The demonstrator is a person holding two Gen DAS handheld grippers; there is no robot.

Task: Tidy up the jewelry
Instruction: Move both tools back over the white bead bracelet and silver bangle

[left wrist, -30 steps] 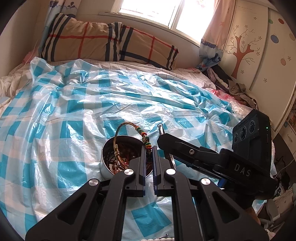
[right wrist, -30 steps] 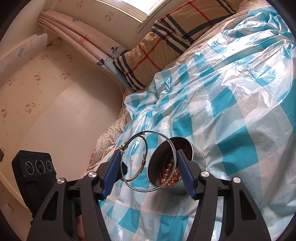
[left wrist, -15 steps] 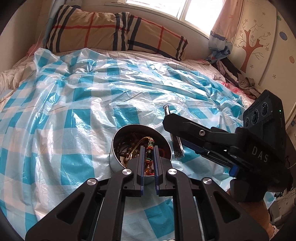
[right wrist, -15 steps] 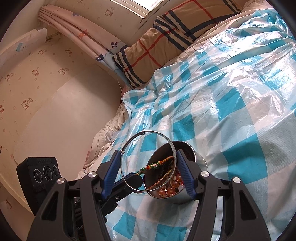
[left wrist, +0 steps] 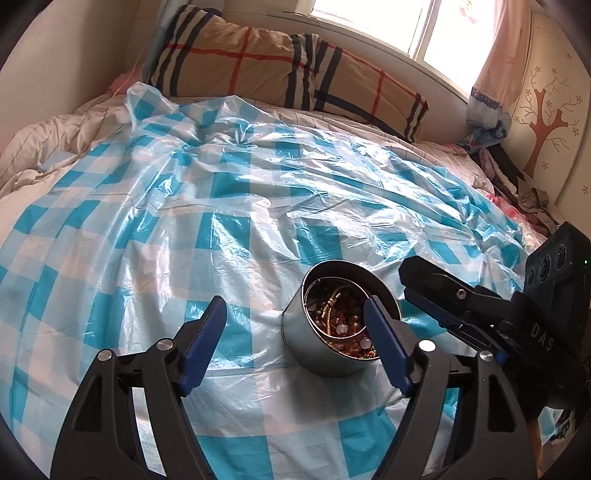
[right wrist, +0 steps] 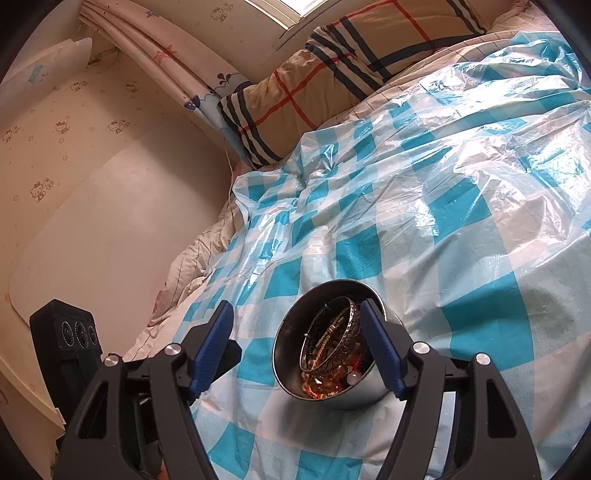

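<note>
Now that my left hand-held gripper has just spread and dropped the beaded cord bracelet into the round metal tin, my right hand-held gripper, also opening and empty, has released the thin silver bangle there too.

A bed fills both views, its pale quilt covered by a crinkled blue-and-white checked plastic sheet. At the head lies a tan pillow with red and navy plaid lines, under a bright window. A pink curtain hangs beside a wardrobe door painted with a brown tree. Crumpled clothes are heaped against it. Cartoon-cat wallpaper covers the other wall.
</note>
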